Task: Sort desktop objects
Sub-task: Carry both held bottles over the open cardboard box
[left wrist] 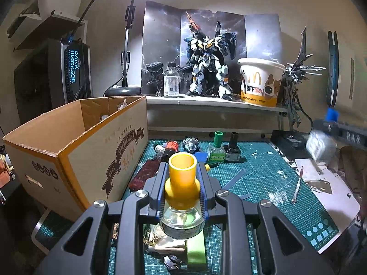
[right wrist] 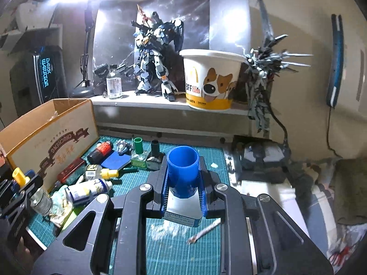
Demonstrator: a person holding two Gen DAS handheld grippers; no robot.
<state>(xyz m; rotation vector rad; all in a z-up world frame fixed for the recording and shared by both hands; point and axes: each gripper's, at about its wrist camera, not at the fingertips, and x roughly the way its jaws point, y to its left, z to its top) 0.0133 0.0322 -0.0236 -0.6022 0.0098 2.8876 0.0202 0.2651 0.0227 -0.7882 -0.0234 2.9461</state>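
Two small glass bottles, both clear of the bench, right of the cardboard box (left wrist: 75, 142). Left gripper (left wrist: 182, 183): jaws nearly closed on the yellow-capped bottle (left wrist: 182, 171), gripped at the cap's flared skirt. Right gripper (right wrist: 182, 178): jaws fully closed on the blue-capped bottle (right wrist: 182, 160), likewise held at the cap. Probably light but fragile; smooth plastic caps, slick rounded glass below, liquid likely inside. Best held firm at the ribbed pads, kept upright, lowered gently into the box rather than dropped.
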